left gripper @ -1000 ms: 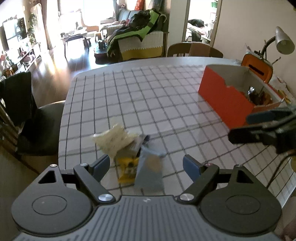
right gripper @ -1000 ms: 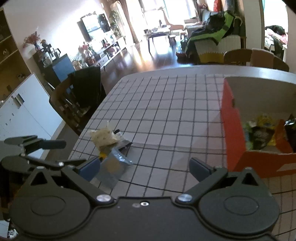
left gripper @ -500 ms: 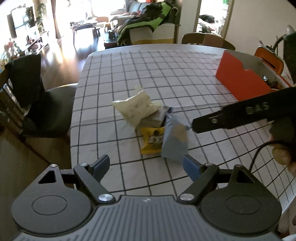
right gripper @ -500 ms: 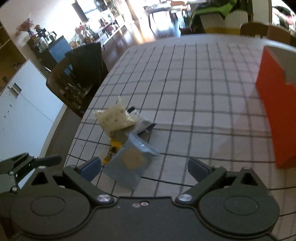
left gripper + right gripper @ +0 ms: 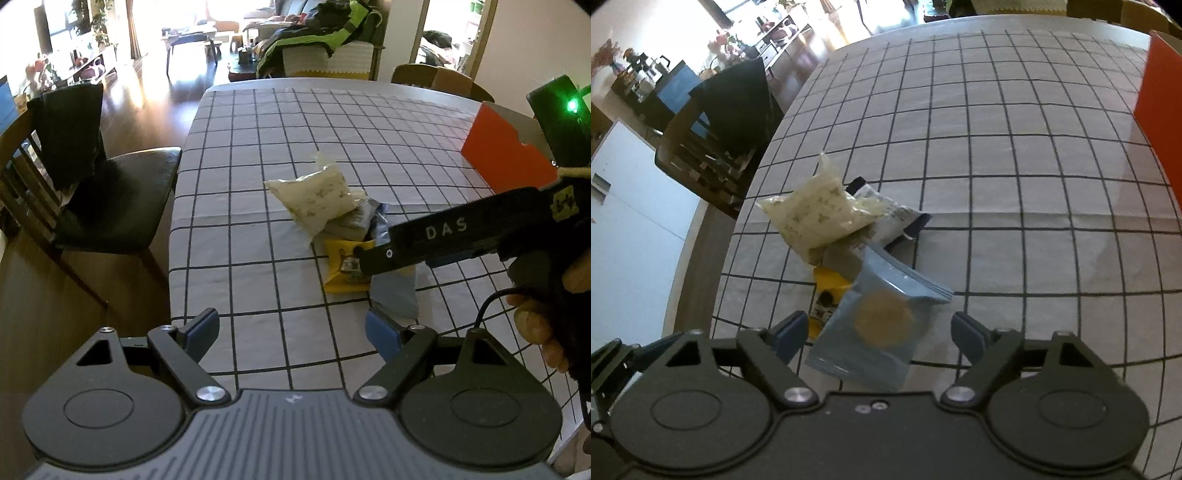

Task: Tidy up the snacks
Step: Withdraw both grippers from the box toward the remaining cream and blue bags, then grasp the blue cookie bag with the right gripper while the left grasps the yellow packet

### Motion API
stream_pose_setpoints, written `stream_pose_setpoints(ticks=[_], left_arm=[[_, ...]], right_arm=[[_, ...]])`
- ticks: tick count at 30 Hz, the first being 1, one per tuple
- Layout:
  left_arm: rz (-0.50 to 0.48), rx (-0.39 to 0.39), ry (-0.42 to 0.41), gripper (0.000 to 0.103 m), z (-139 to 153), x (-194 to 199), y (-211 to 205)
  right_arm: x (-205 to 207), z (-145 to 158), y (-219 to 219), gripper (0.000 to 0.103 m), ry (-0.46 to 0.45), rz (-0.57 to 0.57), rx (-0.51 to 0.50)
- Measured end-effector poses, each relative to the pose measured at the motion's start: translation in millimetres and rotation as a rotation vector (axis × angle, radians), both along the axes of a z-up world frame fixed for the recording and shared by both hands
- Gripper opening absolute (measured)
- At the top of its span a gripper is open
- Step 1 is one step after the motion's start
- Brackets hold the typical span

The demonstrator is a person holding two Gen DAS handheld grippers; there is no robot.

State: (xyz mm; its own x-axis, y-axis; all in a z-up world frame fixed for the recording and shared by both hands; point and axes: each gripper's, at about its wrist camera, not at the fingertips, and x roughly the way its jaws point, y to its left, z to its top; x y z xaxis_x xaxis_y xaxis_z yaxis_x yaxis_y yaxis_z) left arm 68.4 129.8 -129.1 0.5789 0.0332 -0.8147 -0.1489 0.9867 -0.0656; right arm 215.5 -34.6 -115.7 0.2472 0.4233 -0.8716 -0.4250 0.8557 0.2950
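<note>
A small heap of snack packets lies on the checked tablecloth (image 5: 258, 155): a pale cream bag (image 5: 314, 195) (image 5: 812, 214), a grey-white packet (image 5: 882, 214) under it, a yellow packet (image 5: 345, 266) (image 5: 827, 288) and a blue packet with a round brown biscuit (image 5: 882, 321) (image 5: 395, 291). My right gripper (image 5: 879, 328) is open, low over the blue packet, which lies between its fingers. In the left wrist view it reaches in from the right over the heap. My left gripper (image 5: 291, 328) is open and empty, short of the heap.
An orange box (image 5: 502, 158) (image 5: 1156, 107) stands at the table's right side. A dark chair (image 5: 110, 192) stands at the left edge, and another chair (image 5: 436, 77) at the far end. The table's left edge runs close to the heap.
Both grippers have moved closer to the snack heap. The right gripper has swung left from the orange box and come down over the blue packet. The packets have not moved.
</note>
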Motion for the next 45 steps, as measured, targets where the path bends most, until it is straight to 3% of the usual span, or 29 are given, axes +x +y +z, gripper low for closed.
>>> stream_pose_setpoints(ticks=[14, 28, 35, 37, 39, 45], left_arm=[[0.04, -0.041, 0.001, 0.086, 4.7, 16.3, 21.1], [-0.098, -0.003, 0.033, 0.086, -6.6, 62.4, -25.4], [-0.068, -0.022, 0.113, 0.086, -23.8, 90.7, -38.4], [-0.062, -0.029, 0.13, 0.081, -27.7, 94.7, -40.4], [-0.07, -0.024, 0.144, 0.065, -30.1, 97.0, -43.3], [-0.035, -0.002, 0.178, 0.043, -37.0, 100.5, -45.8]], right_arm=[[4.6, -3.0, 0.1, 0.045, -0.025, 0.057, 0.006], [-0.1, 11.9, -36.3, 0.044, -0.108, 0.093, -0.048], [3.2, 15.6, -67.9, 0.044, -0.101, 0.034, -0.056], [3.2, 17.2, -74.8, 0.044, -0.105, 0.026, -0.061], [2.7, 18.9, -79.6, 0.044, -0.108, 0.021, -0.061], [-0.2, 23.2, -87.8, 0.044, -0.113, 0.016, -0.048]])
